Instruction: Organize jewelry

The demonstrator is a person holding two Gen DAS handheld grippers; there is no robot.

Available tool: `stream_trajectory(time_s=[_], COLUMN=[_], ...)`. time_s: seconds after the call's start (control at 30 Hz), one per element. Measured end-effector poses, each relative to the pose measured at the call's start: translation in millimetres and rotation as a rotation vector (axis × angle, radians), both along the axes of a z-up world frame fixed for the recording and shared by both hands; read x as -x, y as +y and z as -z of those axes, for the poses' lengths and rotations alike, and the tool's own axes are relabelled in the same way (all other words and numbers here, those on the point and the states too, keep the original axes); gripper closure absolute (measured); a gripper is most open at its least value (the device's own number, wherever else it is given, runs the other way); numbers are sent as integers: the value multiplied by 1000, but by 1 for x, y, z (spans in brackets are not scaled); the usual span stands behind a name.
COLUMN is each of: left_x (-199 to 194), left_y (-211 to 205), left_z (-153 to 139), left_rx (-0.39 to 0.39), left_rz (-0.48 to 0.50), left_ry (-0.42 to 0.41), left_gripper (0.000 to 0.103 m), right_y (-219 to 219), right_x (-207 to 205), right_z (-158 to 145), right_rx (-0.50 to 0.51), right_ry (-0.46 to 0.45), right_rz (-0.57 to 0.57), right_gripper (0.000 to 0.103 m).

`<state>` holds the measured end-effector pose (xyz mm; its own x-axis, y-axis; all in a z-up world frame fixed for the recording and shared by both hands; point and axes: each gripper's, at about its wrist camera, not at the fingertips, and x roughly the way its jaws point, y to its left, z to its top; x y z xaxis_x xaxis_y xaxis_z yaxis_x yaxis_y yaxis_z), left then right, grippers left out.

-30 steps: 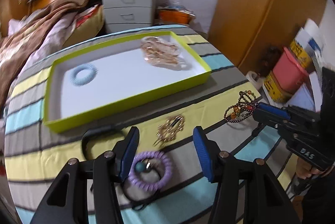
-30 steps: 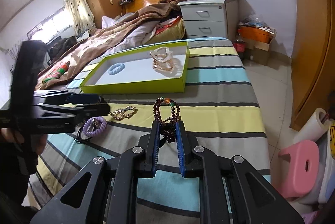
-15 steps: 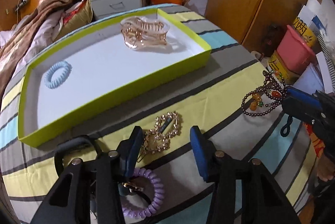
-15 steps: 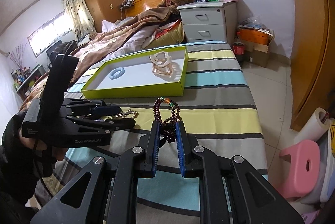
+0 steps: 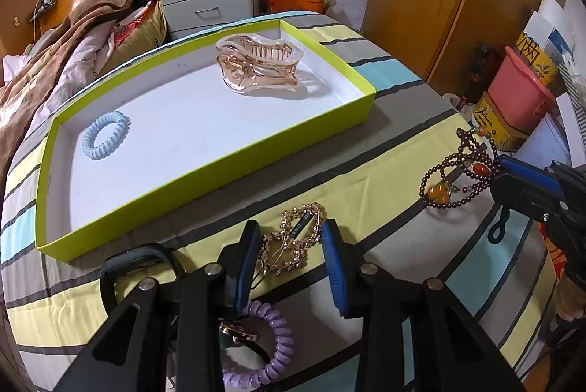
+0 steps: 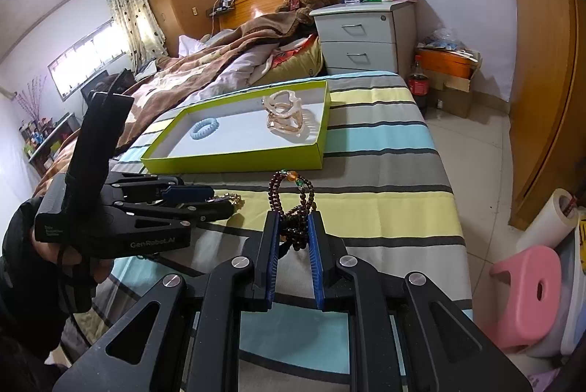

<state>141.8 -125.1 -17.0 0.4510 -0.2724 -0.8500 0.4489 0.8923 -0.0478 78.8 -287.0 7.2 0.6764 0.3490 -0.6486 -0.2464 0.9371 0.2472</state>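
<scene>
Lime-green shallow tray [image 5: 227, 157] on striped bed: pale-blue coil hair tie [image 5: 106, 134], translucent amber claw clip [image 5: 258, 64] already inside. Left gripper [image 5: 289, 245] fingers just closing around gold rhinestone hair clip [image 5: 293, 242], pads not yet pressing. Purple coil hair tie [image 5: 269, 344] waits below. Right gripper [image 6: 291, 238] clamped on dark beaded bracelet [image 6: 293, 205]. Three pieces left.

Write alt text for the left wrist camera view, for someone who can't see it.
The left claw straddles a gold rhinestone hair clip on a striped bedspread, its jaws having just been closing. Behind it, a lime-green tray holds a blue coil hair tie and an amber claw clip; the right claw grips a dark bead bracelet.
</scene>
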Motion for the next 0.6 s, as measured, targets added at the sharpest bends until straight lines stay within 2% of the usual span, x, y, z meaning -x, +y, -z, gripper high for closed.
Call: stream_trajectory(time_s=[0.6], left_x=[4], left_y=[19], left_z=[-24], left_rx=[54], left_rz=[-45], left_ry=[-46], left_gripper=[67], right_y=[8], right_x=[2], right_z=[-17], right_rx=[11], right_ry=[-39], right_rz=[-3], right_gripper=[87])
